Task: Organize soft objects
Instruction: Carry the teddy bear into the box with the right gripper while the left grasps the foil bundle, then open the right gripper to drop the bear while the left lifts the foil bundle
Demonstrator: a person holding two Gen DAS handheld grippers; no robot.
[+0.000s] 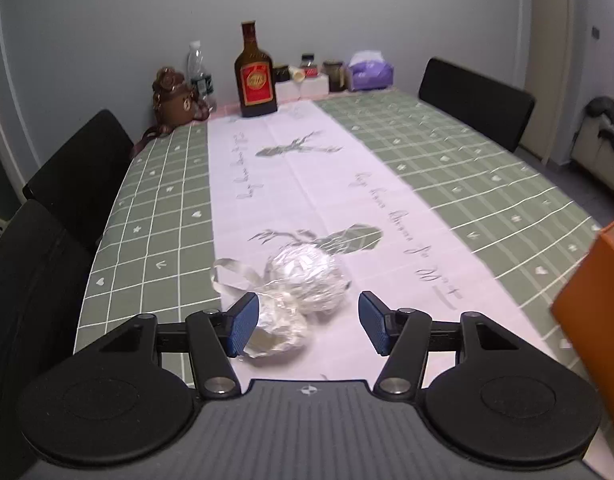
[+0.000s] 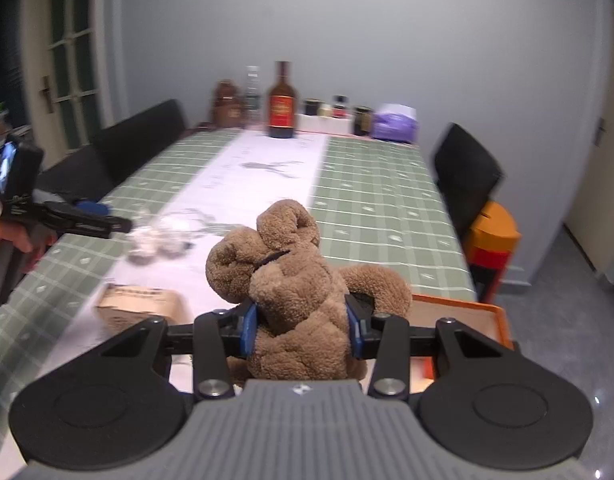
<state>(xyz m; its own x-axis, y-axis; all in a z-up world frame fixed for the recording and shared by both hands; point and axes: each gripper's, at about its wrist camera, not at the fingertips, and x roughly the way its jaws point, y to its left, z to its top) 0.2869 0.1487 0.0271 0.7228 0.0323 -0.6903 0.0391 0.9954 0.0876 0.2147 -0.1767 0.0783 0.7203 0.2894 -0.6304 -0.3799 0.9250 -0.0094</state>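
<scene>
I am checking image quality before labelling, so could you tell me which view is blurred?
Right wrist view: motion-smeared, the crinkled plastic bag and far bottles soft, the plush toy fairly sharp. Left wrist view: crisper, with the same bag clear; fisheye bends the table edges.

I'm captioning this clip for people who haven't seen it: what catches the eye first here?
The brown plush toy stands out at once, squeezed between the fingers of the right gripper above the table's near end. Next comes the crinkled silvery bag lying on the white runner, just ahead of the open left gripper. At the far end stands a tall brown bottle.
</scene>
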